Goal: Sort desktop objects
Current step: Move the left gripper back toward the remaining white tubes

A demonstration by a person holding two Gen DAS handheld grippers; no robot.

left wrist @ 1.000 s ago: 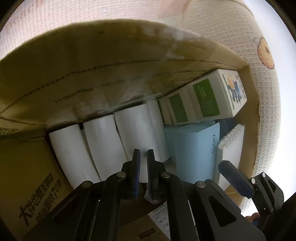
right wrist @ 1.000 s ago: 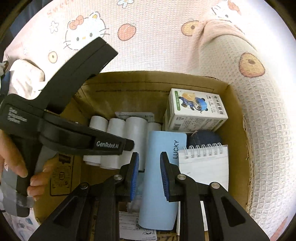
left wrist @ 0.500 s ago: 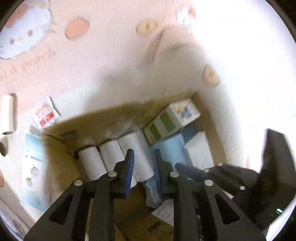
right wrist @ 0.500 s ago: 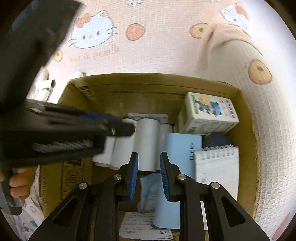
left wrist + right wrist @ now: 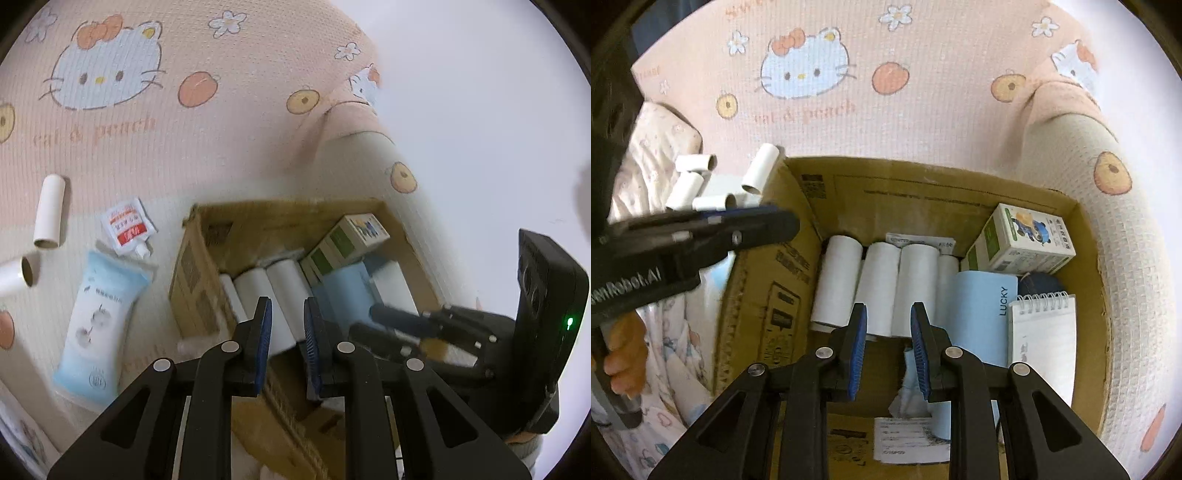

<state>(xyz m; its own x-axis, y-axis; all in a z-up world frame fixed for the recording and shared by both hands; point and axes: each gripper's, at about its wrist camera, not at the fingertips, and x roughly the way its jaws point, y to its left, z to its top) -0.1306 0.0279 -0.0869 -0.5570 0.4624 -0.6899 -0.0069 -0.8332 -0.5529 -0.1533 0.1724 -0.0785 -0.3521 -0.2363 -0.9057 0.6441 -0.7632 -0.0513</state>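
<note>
A cardboard box (image 5: 1086, 280) (image 5: 192, 280) holds several white paper rolls (image 5: 879, 284) (image 5: 273, 295), a light blue "LUCKY" book (image 5: 982, 306), a spiral notepad (image 5: 1041, 332) and a small white and green carton (image 5: 1019, 243) (image 5: 347, 240). My left gripper (image 5: 287, 328) is open and empty above the box's near left part. My right gripper (image 5: 888, 343) is open and empty over the box, just in front of the rolls. Outside the box lie a blue pouch (image 5: 99, 317), a red and white sachet (image 5: 127, 225) and loose white tubes (image 5: 50, 210) (image 5: 761, 173).
The surface is a pink cat-and-peach cloth (image 5: 110, 129) (image 5: 812, 74). A folded rise of the cloth (image 5: 1089, 147) stands behind the box at right. A paper label (image 5: 908, 439) and crumpled blue wrapper (image 5: 912, 369) lie in the box's front.
My left gripper has risen out of the box and drawn back left, its jaws opening wider. The right gripper has lifted a little and stayed open.
</note>
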